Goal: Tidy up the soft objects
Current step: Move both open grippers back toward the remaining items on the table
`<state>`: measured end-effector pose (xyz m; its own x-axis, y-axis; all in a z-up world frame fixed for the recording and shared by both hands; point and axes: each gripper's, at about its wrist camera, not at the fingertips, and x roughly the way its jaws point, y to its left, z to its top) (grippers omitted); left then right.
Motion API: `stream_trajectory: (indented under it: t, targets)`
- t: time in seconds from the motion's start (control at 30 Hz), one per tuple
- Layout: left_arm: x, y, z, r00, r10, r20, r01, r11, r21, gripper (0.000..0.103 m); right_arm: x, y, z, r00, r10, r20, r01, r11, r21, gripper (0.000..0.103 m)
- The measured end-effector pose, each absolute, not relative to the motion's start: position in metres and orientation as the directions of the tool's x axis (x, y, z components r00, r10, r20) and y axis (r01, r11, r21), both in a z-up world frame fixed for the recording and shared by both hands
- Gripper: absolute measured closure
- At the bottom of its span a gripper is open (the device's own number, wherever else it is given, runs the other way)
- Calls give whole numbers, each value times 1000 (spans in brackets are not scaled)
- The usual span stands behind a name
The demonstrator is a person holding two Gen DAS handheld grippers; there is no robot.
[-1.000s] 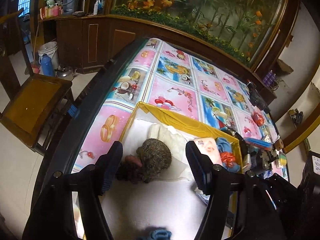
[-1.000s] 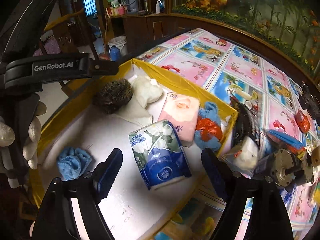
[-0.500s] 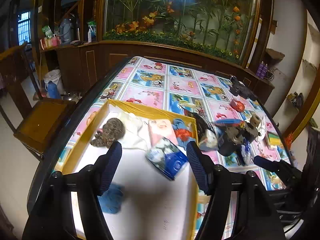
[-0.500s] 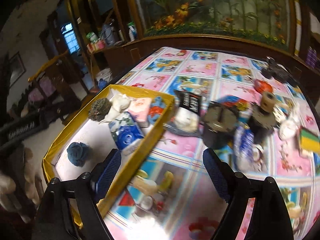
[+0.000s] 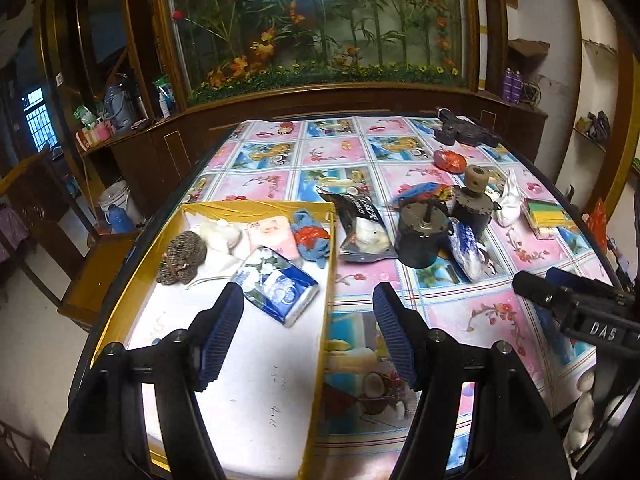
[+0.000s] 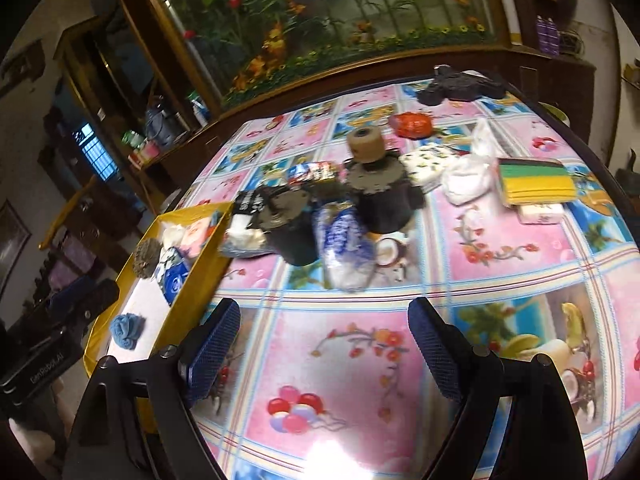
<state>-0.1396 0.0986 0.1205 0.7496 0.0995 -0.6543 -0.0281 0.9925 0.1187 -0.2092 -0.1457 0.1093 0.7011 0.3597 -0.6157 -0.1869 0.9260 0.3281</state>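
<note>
A yellow box (image 5: 330,240) with a white floor lies at the table's left. It holds a brown knitted ball (image 5: 182,256), a white soft lump (image 5: 218,234), a pink tissue pack (image 5: 272,234), a blue cloth (image 5: 316,246), a blue-white tissue pack (image 5: 280,284) and a rolled blue cloth (image 6: 127,330). My left gripper (image 5: 308,312) hangs open above the box's right wall, empty. Over the bare tablecloth my right gripper (image 6: 324,328) is open, nothing between its fingers. A blue-white soft bag (image 6: 346,248) lies just beyond it.
Two dark motors (image 6: 380,196) stand mid-table beside a black bag (image 5: 364,228). Further right are a white bag (image 6: 466,176), stacked sponges (image 6: 536,182), a tissue pack (image 6: 428,160) and a red item (image 6: 412,124). A wooden chair (image 5: 100,272) stands left of the table.
Both grippers have pulled back from the box and swung right. The left one left the knitted ball; the right one left the blue-white tissue pack lying in the box and now faces the tablecloth.
</note>
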Motion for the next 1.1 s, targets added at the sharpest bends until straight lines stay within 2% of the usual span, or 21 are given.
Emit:
stream_trajectory:
  t: [0.5, 0.8, 0.93, 1.1]
  targets:
    - [-119, 72, 92, 681, 92, -727, 6, 991, 131, 37, -194, -245, 98, 732, 273, -624, -15, 923, 385, 15]
    - [-103, 63, 75, 644, 82, -761, 33, 990, 134, 37, -172, -267, 94, 726, 259, -638, 14, 921, 389, 15]
    - [-96, 67, 67, 617, 34, -786, 38, 997, 73, 37, -150, -275, 101, 734, 240, -635, 19, 928, 372, 15]
    - [-90, 71, 69, 619, -86, -781, 54, 996, -67, 37, -110, -298, 113, 766, 205, -609, 52, 925, 376, 15]
